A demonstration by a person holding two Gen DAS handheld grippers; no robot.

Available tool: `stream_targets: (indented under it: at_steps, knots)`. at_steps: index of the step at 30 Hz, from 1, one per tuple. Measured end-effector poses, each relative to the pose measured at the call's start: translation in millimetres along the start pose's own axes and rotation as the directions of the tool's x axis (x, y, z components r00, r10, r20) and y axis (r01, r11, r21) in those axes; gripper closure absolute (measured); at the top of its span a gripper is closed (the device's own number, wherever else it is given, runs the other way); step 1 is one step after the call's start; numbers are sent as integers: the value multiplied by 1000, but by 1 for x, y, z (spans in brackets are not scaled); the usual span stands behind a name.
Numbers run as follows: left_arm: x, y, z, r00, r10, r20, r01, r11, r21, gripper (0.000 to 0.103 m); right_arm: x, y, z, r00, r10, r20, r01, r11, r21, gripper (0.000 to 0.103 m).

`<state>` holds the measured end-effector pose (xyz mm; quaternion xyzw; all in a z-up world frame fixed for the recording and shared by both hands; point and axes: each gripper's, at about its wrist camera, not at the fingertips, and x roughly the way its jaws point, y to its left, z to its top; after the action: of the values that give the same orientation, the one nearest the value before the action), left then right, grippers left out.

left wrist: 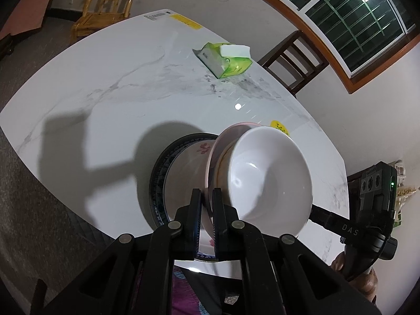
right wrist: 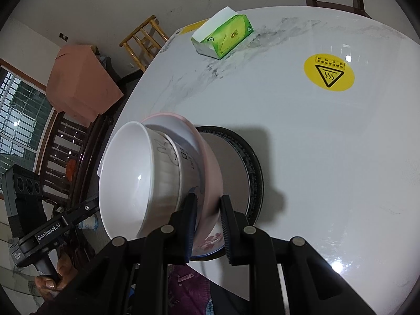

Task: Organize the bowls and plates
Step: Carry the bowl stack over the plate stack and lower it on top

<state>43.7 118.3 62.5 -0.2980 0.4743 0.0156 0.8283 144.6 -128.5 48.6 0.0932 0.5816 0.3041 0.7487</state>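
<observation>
Pretty dim indoor light from overhead, with small lamp glints on the glossy marble table [left wrist: 110, 84]. The bowls cast hard dark shadows leftward in the left view. Heavy fisheye bending and black corner vignetting in both views; the centre stays sharp and the dark window [left wrist: 349, 13] reflects the bulb.

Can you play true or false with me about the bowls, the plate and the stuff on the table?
1. Both grippers pinch the pink bowl. True: left gripper and right gripper clamp its rim.
2. The white bowl sits nested inside the pink bowl. True.
3. The bowls stand flat and upright. False: they are tipped on their side.
4. The tissue box is red. False: green.
5. The blue-rimmed plate hangs in the air. False: it lies on the table.
</observation>
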Motion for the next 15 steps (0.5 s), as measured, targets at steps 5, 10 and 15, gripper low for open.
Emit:
stream_targets:
  at_steps: [5, 10, 15]
  knots:
    - [2, 6, 1, 1000, 0, -2, 0, 1000, -7, 99, 4, 2, 0, 1000, 2, -8, -2, 1000, 3, 84]
    - [3, 9, 2, 1000, 4, -2, -4, 1000, -10, 99, 10, -1, 1, 1000, 14, -17, -13, 1000, 18, 84]
    - [7, 12, 1, 1000, 8, -11, -8, 1000, -12, 99, 16, -4, -2, 999, 19, -27, -18, 999, 32, 84]
